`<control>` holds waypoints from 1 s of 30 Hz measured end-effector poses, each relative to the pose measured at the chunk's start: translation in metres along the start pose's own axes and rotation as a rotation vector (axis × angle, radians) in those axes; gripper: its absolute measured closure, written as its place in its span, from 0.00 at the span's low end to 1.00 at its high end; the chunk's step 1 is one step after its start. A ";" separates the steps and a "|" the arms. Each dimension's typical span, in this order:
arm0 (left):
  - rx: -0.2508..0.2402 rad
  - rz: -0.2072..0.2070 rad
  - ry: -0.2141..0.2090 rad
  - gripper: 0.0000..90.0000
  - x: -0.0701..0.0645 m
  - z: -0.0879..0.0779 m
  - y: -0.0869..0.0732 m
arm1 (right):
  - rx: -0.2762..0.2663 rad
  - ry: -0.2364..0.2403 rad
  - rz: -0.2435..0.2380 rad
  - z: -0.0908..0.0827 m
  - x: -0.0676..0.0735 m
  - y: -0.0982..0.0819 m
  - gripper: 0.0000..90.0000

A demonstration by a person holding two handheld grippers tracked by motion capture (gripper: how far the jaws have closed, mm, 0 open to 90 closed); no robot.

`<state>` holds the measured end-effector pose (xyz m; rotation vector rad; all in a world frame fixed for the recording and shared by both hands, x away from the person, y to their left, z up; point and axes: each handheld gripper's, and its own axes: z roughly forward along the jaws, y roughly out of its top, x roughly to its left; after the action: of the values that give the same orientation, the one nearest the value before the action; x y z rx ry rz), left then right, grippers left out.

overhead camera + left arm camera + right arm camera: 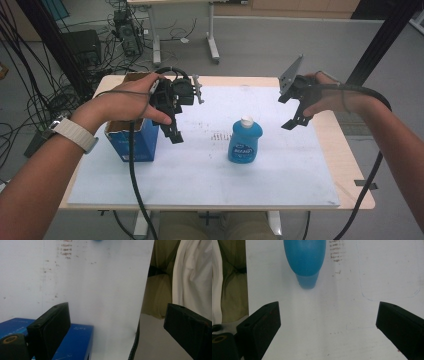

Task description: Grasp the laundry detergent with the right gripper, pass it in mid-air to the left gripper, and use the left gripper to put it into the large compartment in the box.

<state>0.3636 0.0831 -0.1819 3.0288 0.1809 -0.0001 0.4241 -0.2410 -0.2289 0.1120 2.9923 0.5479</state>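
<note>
A blue bottle (244, 143) with a white cap stands upright near the middle of the white sheet (200, 175). My left gripper (172, 134) hovers beside an open blue cardboard box (132, 143) at the left, jaws wide apart and empty. In the left gripper view the gripper (117, 308) looks down at the sheet, with the box (75, 340) just behind its left jaw. My right gripper (296, 121) hangs to the right of the bottle, open and empty. In the right gripper view the gripper (328, 306) faces the bottle (304, 260), which lies farther off, well clear of the jaws.
The sheet covers a light wooden table (350, 150). The person's trousers (157, 295) and white shirt (192, 277) lie past the sheet's near edge. Cables and desk legs (212, 40) crowd the floor behind the table. Faint brown marks (217, 135) dot the sheet.
</note>
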 end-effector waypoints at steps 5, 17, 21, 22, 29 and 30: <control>0.000 -0.002 -0.001 0.08 0.000 0.000 0.001 | -0.005 -0.001 0.006 -0.001 0.001 0.000 0.06; 0.002 -0.005 -0.002 0.08 0.000 0.000 0.003 | -0.008 0.009 0.004 -0.003 0.003 0.000 0.07; 0.005 -0.007 -0.001 0.08 -0.001 0.001 0.003 | -0.015 0.005 0.003 -0.004 0.003 0.000 0.06; 0.005 -0.007 0.000 0.08 -0.001 0.001 0.003 | -0.016 0.005 0.004 -0.004 0.004 -0.001 0.06; 0.001 -0.005 0.003 0.08 -0.002 0.001 0.005 | -0.026 0.009 0.001 0.000 0.005 -0.005 0.06; 0.002 -0.004 0.003 0.08 -0.002 0.002 0.006 | -0.026 0.011 0.007 0.001 0.006 -0.006 0.06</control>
<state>0.3627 0.0773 -0.1829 3.0302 0.1878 0.0039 0.4180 -0.2458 -0.2326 0.1179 2.9951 0.5890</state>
